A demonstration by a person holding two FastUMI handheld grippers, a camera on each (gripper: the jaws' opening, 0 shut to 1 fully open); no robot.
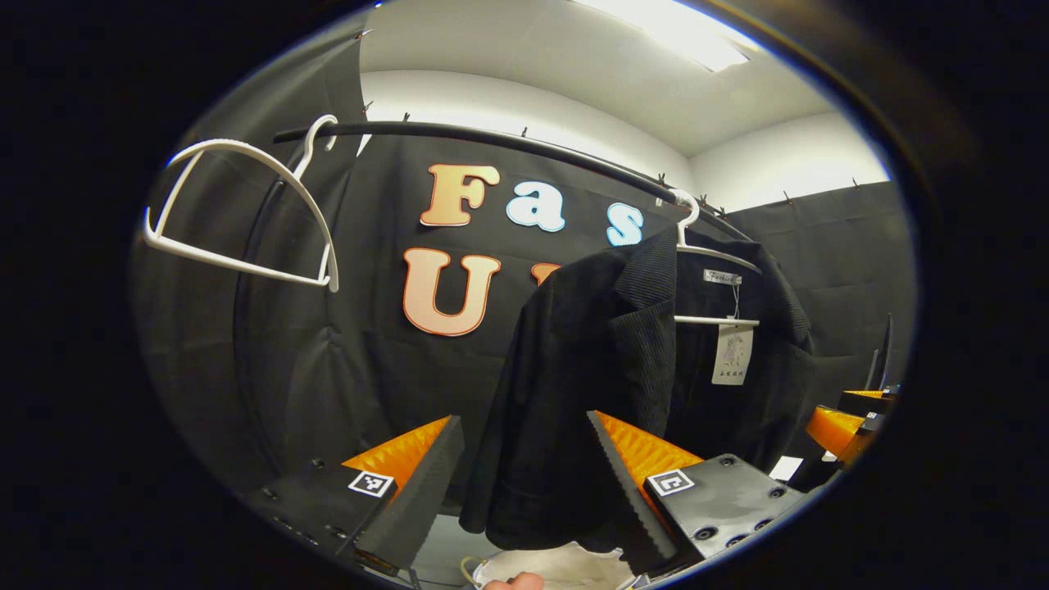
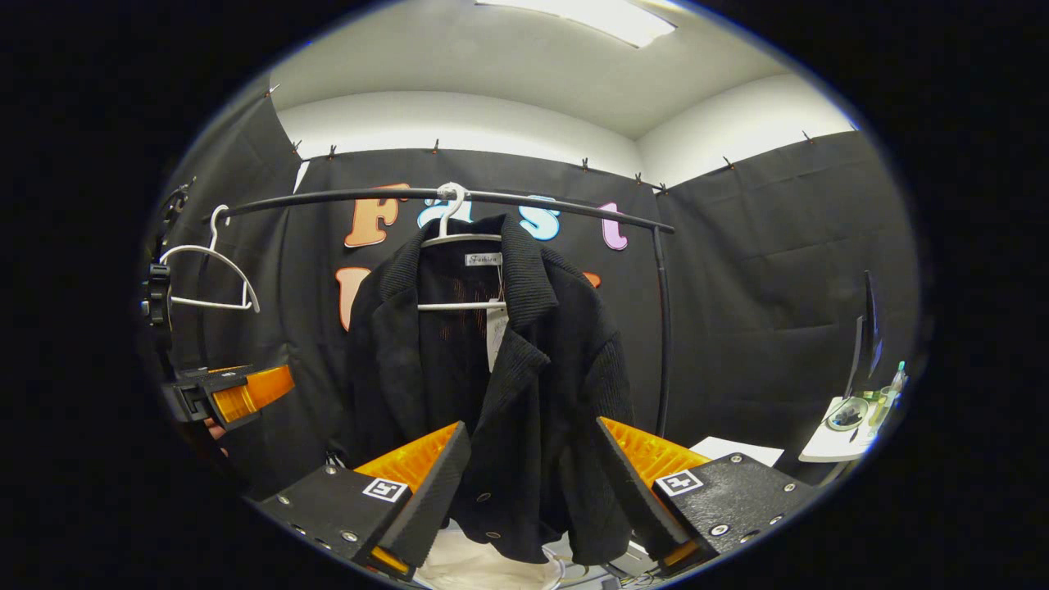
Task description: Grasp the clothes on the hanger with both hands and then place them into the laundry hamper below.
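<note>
A black jacket (image 2: 500, 385) hangs on a white hanger (image 2: 455, 238) from a black rail (image 2: 328, 195). In the left gripper view the jacket (image 1: 590, 377) hangs right of centre, its left sleeve between my fingers but farther off. My left gripper (image 1: 524, 426) is open, nothing between its orange fingers. My right gripper (image 2: 533, 430) is open too, the jacket's front hem just beyond its fingertips and untouched. A white hamper (image 2: 483, 565) sits below the jacket and also shows as the hamper (image 1: 565, 565). Each gripper shows at the edge of the other's view: left gripper (image 2: 242, 393), right gripper (image 1: 844, 426).
An empty white hanger (image 1: 238, 205) hangs at the rail's left end, seen again as the empty hanger (image 2: 209, 279). The rail's upright post (image 2: 662, 328) stands right of the jacket. A small white table (image 2: 836, 438) with a monitor (image 2: 865, 336) is at the far right.
</note>
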